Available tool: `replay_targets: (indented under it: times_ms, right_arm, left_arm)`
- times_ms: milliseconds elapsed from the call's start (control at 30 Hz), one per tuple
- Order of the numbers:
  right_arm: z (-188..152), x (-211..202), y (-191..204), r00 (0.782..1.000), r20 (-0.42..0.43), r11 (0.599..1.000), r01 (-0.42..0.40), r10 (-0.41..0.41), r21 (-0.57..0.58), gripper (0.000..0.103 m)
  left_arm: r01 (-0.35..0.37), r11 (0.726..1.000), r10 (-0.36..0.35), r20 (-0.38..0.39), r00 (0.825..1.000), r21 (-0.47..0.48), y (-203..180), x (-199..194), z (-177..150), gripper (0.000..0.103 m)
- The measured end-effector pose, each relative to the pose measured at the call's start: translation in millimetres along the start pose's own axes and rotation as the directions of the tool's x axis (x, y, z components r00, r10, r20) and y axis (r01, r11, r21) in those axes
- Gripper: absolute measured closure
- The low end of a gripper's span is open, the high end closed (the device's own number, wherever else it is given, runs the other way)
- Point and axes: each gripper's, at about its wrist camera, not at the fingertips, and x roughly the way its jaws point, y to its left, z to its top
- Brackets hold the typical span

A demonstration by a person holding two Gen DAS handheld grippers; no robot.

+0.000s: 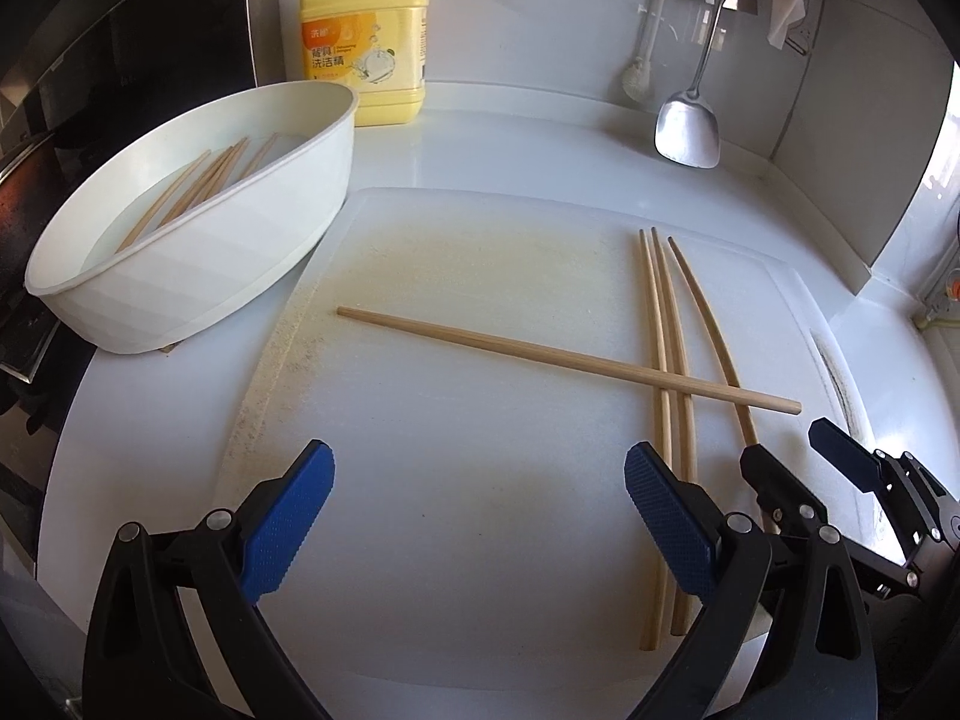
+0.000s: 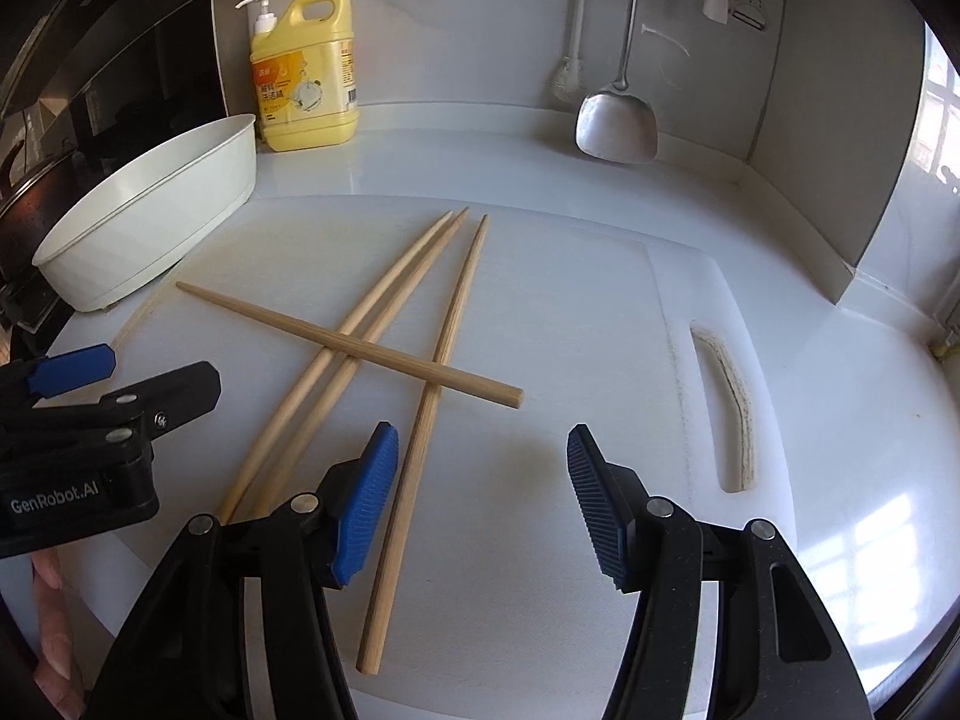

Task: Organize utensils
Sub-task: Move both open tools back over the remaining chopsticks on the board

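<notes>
Several wooden chopsticks lie on a white cutting board. Three lie lengthwise and one crosses on top of them. More chopsticks lie inside a white oval bin at the left. My left gripper is open and empty above the board's near part. My right gripper is open and empty, its left finger beside the rightmost lengthwise chopstick. Each gripper shows in the other's view: the right one, the left one.
A yellow dish soap bottle stands at the back wall. A metal spatula and a brush hang at the back right. A black stove lies left of the bin.
</notes>
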Motion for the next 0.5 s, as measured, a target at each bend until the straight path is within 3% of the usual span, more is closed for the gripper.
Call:
replay_targets:
  times_ms: [500]
  right_arm:
    - [-7,-2,-21,1.0,0.018,0.999,-0.016,0.015,0.043,0.046]
  left_arm:
    - [0.011,0.996,-0.01,-0.013,1.0,0.091,-28,8,-3,0.007]
